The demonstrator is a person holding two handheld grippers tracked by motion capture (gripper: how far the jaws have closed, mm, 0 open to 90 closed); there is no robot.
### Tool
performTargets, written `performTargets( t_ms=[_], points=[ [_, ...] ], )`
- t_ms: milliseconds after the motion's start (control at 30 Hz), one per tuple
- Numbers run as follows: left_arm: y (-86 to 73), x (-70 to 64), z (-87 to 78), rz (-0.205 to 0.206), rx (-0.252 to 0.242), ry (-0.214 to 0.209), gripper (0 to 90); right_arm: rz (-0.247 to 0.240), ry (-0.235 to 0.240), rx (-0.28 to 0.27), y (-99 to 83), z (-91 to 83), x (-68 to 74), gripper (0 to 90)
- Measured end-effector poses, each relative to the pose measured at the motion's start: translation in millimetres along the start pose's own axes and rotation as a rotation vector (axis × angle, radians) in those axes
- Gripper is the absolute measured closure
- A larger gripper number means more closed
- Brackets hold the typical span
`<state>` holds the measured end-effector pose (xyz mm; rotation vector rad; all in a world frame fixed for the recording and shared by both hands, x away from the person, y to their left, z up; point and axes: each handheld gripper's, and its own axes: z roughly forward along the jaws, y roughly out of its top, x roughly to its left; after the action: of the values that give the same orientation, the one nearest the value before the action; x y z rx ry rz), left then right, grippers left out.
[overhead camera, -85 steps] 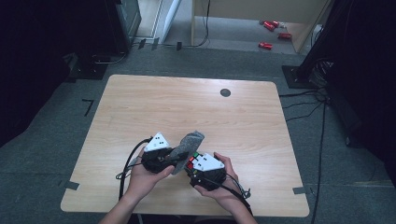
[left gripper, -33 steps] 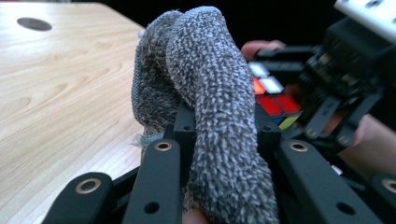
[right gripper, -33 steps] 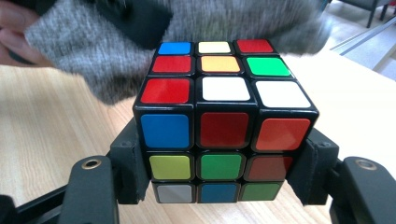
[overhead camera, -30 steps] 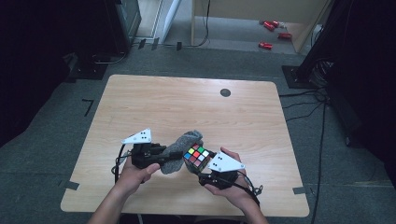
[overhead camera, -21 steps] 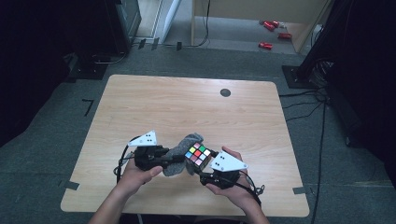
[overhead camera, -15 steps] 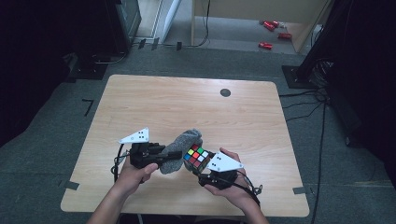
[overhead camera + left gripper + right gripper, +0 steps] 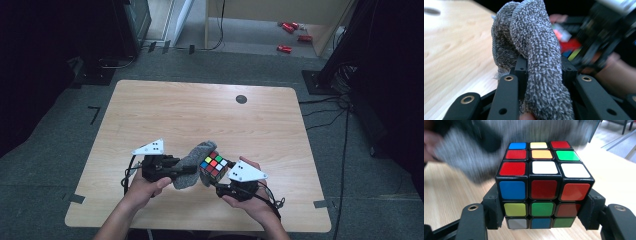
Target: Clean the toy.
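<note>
Left gripper (image 7: 187,169), right gripper (image 7: 212,175): both clamped.

No readable text, labels, brands or numbers anywhere. The puzzle cube (image 7: 544,187) has plain colour stickers with no print, and the grey cloth (image 7: 534,57) carries no tag or lettering. The white plate on the left claw (image 7: 187,169) shows a few small dark dots, too small to read, and the bench (image 7: 200,110) top bears no writing.
</note>
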<state>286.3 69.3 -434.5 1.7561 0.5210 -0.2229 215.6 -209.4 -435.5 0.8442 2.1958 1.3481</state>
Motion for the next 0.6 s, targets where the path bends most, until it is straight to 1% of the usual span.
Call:
performTargets(
  t_ms=[33, 67, 100, 167, 200, 233, 267, 333, 400, 433, 467, 533, 600],
  points=[
    [0.6, -0.1, -2.1, -0.002, -0.021, -0.001, 68.6, -0.005, 0.001, 0.015, -1.3, 2.3, 0.7, 34.9],
    [0.8, 0.0, -2.9, 0.001, -0.027, 0.002, 68.6, -0.006, 0.003, 0.025, -2.0, 3.7, 1.5, 34.9],
    [0.4, 0.5, -2.8, 0.004, -0.019, 0.006, 68.6, -0.007, 0.004, 0.028, -2.2, 4.7, 2.3, 34.9],
    [-2.2, -0.1, 1.3, 0.024, 0.020, 0.033, 68.7, -0.016, 0.008, 0.025, -1.4, 5.9, 4.1, 34.9],
    [-3.9, -0.4, 4.3, 0.032, 0.036, 0.033, 68.7, -0.016, 0.007, 0.022, -0.8, 5.4, 4.8, 34.9],
    [-5.0, 0.1, 5.7, 0.027, 0.037, 0.026, 68.7, -0.021, 0.002, 0.022, 0.2, 4.6, 5.4, 34.9],
    [-5.4, 0.6, 6.9, 0.024, 0.044, 0.020, 68.7, -0.031, -0.015, 0.028, 0.4, 4.0, 5.5, 34.9],
    [-5.5, 0.6, 8.1, 0.029, 0.063, 0.020, 68.7, -0.026, -0.019, 0.022, 0.1, 2.4, 3.6, 34.9],
    [-6.0, 1.0, 8.9, 0.035, 0.089, 0.031, 68.5, -0.012, -0.024, 0.009, 0.6, 1.3, 1.6, 34.9],
    [-6.4, 1.1, 8.9, 0.038, 0.094, 0.037, 68.4, -0.004, -0.024, 0.004, 1.0, 0.8, 1.1, 34.9],
    [-6.5, 1.4, 8.7, 0.037, 0.093, 0.035, 68.3, 0.002, -0.023, -0.008, 1.7, 0.2, 0.7, 34.9],
    [-6.4, 0.9, 8.6, 0.033, 0.085, 0.018, 68.4, 0.008, -0.022, -0.022, 2.8, -1.0, 0.9, 34.9],
    [-6.7, -0.3, 10.1, 0.048, 0.099, 0.008, 68.4, 0.009, -0.020, -0.024, 3.1, -2.1, 1.2, 34.9]
  ],
)
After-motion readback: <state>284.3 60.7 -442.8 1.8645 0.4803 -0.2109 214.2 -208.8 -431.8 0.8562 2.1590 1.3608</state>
